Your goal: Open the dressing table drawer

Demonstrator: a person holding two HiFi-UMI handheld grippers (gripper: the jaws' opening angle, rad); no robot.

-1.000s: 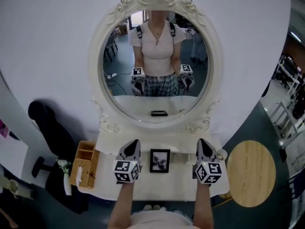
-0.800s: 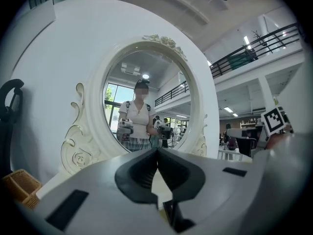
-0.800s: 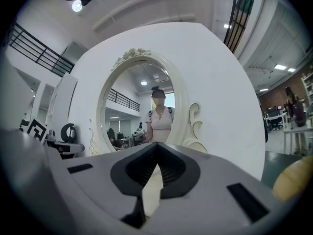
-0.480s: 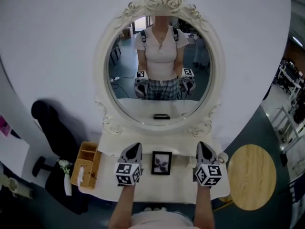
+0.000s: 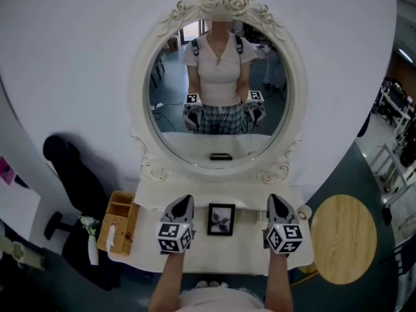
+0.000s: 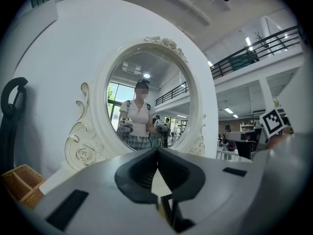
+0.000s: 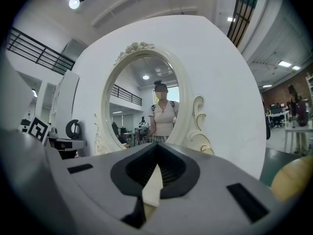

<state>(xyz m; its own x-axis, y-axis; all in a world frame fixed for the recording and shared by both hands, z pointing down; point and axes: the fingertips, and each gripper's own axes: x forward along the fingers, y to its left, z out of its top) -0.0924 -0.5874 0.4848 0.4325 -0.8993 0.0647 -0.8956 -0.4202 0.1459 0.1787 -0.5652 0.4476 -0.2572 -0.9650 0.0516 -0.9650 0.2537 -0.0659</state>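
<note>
Head view: white bench [image 5: 214, 263], frame [image 5: 220, 219] at its middle. The left hand-held gripper [image 5: 184, 203] and right hand-held gripper [image 5: 277, 201] hang over it, either side of the frame. I see no drawer and judge it sits under the bench's front edge.
Left gripper view: jaws clenched, empty, facing the mirror [image 6: 146, 89].
Right gripper view: likewise clenched, empty.
I judge the drawer stiff and light, best taken by its centre pull.

From the head view the dressing table [image 5: 221, 252] shows only its top; the drawer front is out of sight below the near edge. The print in the picture frame [image 5: 220, 219] is too small to make out, as is a dark object [image 5: 221, 156], possibly a phone, reflected low in the mirror [image 5: 170, 119]. In the gripper views, the left gripper [image 6: 157, 150] and right gripper [image 7: 157, 145] block the near tabletop.
</note>
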